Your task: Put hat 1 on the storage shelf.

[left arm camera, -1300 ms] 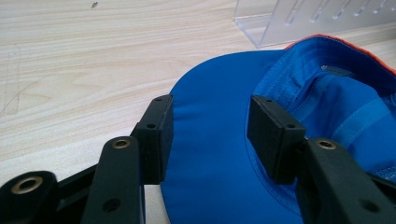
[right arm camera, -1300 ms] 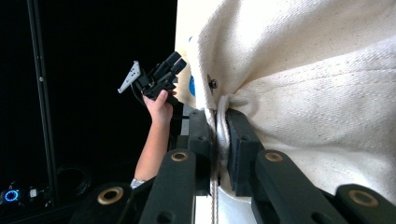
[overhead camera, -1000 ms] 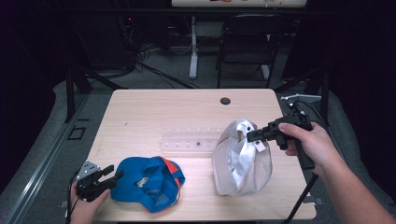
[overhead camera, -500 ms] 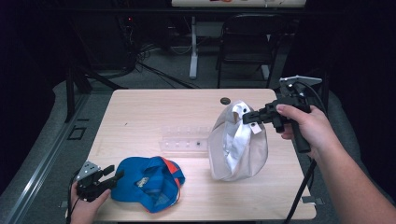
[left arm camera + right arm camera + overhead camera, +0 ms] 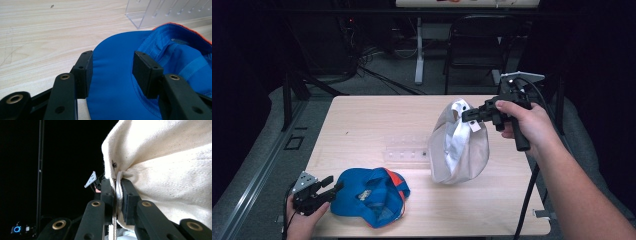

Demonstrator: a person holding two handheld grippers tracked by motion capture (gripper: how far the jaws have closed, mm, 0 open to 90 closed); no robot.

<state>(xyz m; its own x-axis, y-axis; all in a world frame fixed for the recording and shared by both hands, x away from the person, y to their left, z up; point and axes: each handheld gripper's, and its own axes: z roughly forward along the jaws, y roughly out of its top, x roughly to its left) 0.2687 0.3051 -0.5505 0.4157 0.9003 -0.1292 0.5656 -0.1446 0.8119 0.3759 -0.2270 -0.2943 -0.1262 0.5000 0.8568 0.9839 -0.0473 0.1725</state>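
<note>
The right gripper (image 5: pixel 468 115), clamped on the cream cap (image 5: pixel 459 150), was lifting it; the left gripper (image 5: pixel 331 186) straddled the blue cap's (image 5: pixel 369 197) brim unclosed and must squeeze next.

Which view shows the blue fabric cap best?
The high view: the whole blue fabric cap lies upside down on the light wooden table, orange trim visible. The left gripper view gives only a close-up of its brim between the open left gripper.

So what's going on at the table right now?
Right tool clamped on white cap, lifted. Left tool open around blue cap brim. Clear rack between caps.
</note>
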